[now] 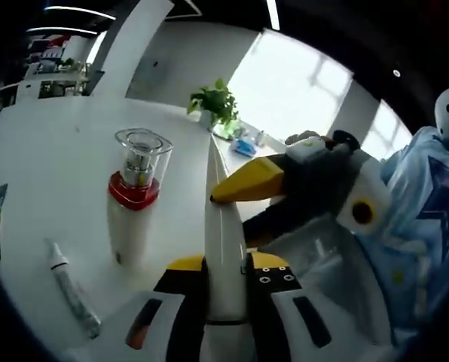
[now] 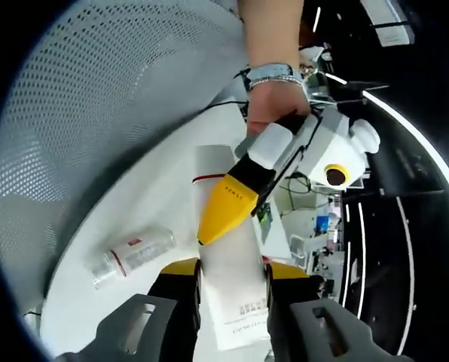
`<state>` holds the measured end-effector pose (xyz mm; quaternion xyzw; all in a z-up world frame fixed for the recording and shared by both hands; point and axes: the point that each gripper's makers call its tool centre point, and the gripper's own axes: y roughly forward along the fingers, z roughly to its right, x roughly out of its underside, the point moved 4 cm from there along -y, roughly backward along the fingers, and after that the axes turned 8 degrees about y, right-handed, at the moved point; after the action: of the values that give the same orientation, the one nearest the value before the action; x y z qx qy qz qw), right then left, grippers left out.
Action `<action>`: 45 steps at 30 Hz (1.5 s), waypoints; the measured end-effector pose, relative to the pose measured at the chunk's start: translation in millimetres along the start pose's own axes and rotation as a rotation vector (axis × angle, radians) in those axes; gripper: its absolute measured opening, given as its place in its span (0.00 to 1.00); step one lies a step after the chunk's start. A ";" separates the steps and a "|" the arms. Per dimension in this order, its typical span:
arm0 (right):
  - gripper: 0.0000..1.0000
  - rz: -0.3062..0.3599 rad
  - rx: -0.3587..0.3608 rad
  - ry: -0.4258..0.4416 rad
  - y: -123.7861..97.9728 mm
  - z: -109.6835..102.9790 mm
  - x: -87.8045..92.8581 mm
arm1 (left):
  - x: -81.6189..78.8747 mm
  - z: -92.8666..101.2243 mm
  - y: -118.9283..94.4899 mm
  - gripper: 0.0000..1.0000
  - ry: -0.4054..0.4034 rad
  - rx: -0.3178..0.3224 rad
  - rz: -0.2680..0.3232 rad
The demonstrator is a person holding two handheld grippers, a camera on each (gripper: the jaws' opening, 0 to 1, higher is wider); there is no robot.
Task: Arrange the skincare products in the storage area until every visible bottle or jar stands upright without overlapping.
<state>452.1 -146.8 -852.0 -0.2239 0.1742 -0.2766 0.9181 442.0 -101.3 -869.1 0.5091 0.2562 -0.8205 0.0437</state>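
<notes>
both grippers hold one white tube. in the left gripper view the left gripper [image 1: 226, 264] has its jaws pinched on the tube [image 1: 224, 226], seen edge-on as a thin white wedge, and the right gripper's yellow tip presses on it from the right. in the right gripper view the right gripper [image 2: 230, 275] has its jaws squeezed on the same tube's broad face, printed end nearest the camera, with the left gripper's yellow tip [image 2: 228, 207] laid over it and a hand [image 2: 273, 102] behind. the step in hand looks like a handover or turning of the tube between the two.

a white bottle with a red collar and clear cap [image 1: 136, 200] stands upright on the white table [image 1: 51, 158]. a slim tube [image 1: 74, 290] lies flat near it. a clear bottle with a red band [image 2: 134, 255] lies on its side.

next, one gripper should let go so the other can set the tube on its end, apart from the standing bottle.
</notes>
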 end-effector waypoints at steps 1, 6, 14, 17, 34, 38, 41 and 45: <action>0.30 0.003 0.007 0.009 -1.2 0.3 0.2 | -0.5 0.8 0.2 0.16 -0.005 0.008 0.003; 0.29 -0.081 0.081 0.111 -16.2 10.9 24.2 | -0.1 -0.4 -1.3 0.16 -0.021 0.009 0.000; 0.34 0.040 0.158 0.961 -34.9 12.8 65.7 | -8.4 2.1 -4.1 0.16 -0.033 0.027 0.053; 0.36 0.139 0.204 1.253 -59.6 2.2 80.1 | -10.1 2.6 -5.3 0.16 -0.031 0.028 0.066; 0.40 0.544 -0.003 2.192 -30.4 25.0 26.3 | -23.9 2.9 -9.7 0.16 0.054 -0.013 0.185; 0.41 0.445 -0.011 2.214 -15.7 16.8 16.7 | -26.4 2.2 -7.6 0.16 0.136 -0.070 0.194; 0.40 0.428 -0.011 2.237 -7.6 14.0 11.9 | -27.2 1.6 -5.8 0.16 0.186 -0.119 0.189; 0.33 0.396 0.002 2.274 -0.4 12.6 12.9 | -25.9 0.9 -2.5 0.16 0.249 -0.169 0.162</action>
<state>467.6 -150.7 -843.8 0.1864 0.9326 -0.1699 0.2583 452.8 -104.5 -845.7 0.6205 0.2857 -0.7204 0.1201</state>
